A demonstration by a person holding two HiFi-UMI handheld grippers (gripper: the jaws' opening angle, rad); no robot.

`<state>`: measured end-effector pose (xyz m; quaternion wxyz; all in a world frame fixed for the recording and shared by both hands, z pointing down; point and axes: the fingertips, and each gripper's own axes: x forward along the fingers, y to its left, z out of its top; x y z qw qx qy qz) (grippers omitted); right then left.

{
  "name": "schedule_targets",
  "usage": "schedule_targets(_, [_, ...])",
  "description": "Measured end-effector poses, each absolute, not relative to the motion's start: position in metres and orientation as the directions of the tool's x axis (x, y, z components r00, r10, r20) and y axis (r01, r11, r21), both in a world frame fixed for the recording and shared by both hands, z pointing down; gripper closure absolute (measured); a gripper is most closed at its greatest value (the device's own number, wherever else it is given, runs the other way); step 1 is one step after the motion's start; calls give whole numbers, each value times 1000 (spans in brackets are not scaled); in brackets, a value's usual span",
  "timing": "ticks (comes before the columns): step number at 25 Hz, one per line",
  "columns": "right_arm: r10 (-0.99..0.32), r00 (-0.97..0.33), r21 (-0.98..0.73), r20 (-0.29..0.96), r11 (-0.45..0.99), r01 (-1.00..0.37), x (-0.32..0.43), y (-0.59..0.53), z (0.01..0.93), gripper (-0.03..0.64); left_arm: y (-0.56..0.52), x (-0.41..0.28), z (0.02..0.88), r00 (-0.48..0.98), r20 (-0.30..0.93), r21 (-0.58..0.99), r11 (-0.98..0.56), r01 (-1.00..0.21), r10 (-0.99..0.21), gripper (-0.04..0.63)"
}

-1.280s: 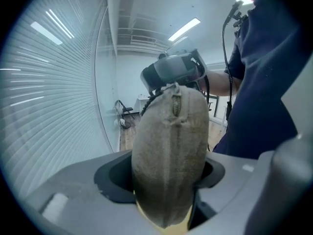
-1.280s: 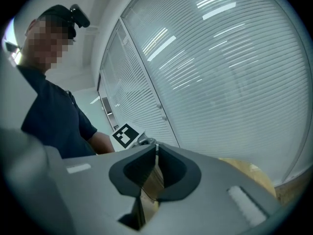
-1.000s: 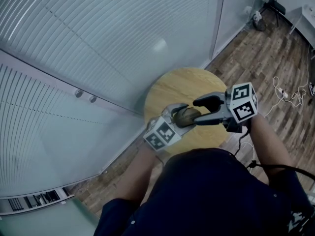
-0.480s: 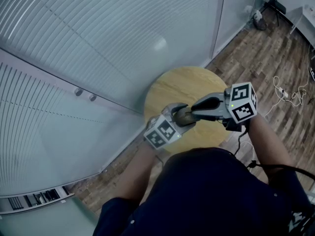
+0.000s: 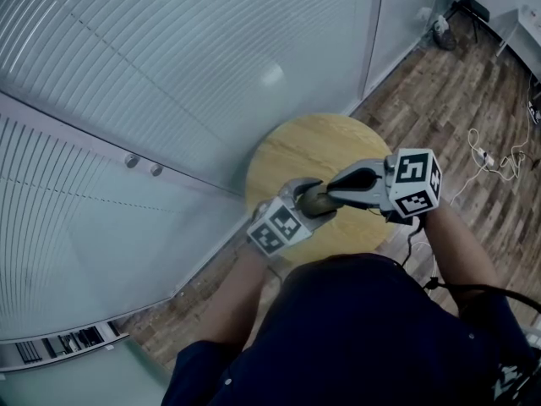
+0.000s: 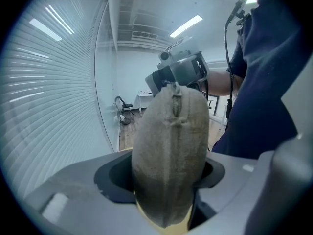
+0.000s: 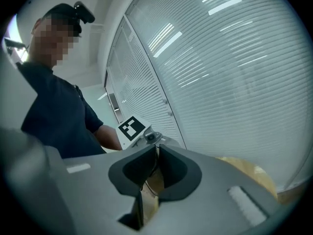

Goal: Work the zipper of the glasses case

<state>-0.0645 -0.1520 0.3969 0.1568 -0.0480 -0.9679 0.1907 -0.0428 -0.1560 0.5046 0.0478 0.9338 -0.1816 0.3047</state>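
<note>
1. Glass wall [image 5: 169, 74] with horizontal blinds fills the left and top of the head view, and two small round knobs [image 5: 141, 166] sit on its frame.
2. Wood-plank floor [image 5: 456, 83] runs along the right side, with a pale cable [image 5: 490, 163] lying loose on it.
3. Person in a dark blue shirt [image 5: 355, 337] stands at the bottom of the head view, both forearms reaching forward.
4. Round wooden desk [image 5: 304, 155] stands between the person and the glass wall.
5. Right tongs [image 5: 331, 194] come in from the right, their marker cube [image 5: 414, 182] near the hand. In the right gripper view the jaws of these tongs [image 7: 156, 163] are closing. They are almost together and pinch a thin tan bit of the case at its zipper end.
6. Left tongs [image 5: 297, 203] reach in from the lower left, with their own marker cube [image 5: 275, 229] behind them. In the left gripper view these tongs [image 6: 166, 180] are held wide around the middle of the case, their pads pressing on both of its sides.
7. Glasses case [image 6: 168, 151], tan and fabric-covered, stands on end in the left tongs. In the head view it [image 5: 316, 200] hangs over the near part of the desk, between the two tongs. Whether it touches the wood cannot be told.
8. Zipper [image 6: 176, 104] runs down the case's facing side, with its top end meeting the right tongs.
</note>
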Motion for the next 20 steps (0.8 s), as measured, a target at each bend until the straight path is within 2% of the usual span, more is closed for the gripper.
schedule_targets(2, [171, -944, -378, 282, 924, 55, -65, -150, 397, 569, -158, -43, 504, 748, 585, -24, -928, -371, -314, 287])
schedule_targets(4, [196, -946, -391, 258, 917, 83, -66, -145, 395, 447, -159, -45, 503, 746, 584, -27, -926, -376, -320, 287])
schedule_targets(5, [193, -950, -391, 245, 917, 86, -66, -145, 394, 437, -159, -46, 501, 747, 583, -29, -926, -375, -321, 287])
schedule_targets(7, [164, -960, -379, 226, 923, 68, -65, -148, 392, 535, -158, -45, 498, 751, 579, -30, -928, -371, -319, 287])
schedule_targets(10, [138, -969, -368, 205, 928, 54, -63, -151, 387, 577, -157, -44, 494, 756, 573, -28, -930, -366, -315, 287])
schedule_targets(14, [142, -970, -363, 197, 930, 63, -61, -149, 383, 601, -153, -44, 491, 759, 576, -34, -936, -350, -305, 288])
schedule_targets(20, [113, -981, -317, 159, 947, 57, -58, -149, 377, 604, -153, -43, 500, 765, 576, 13, -933, -360, -287, 288])
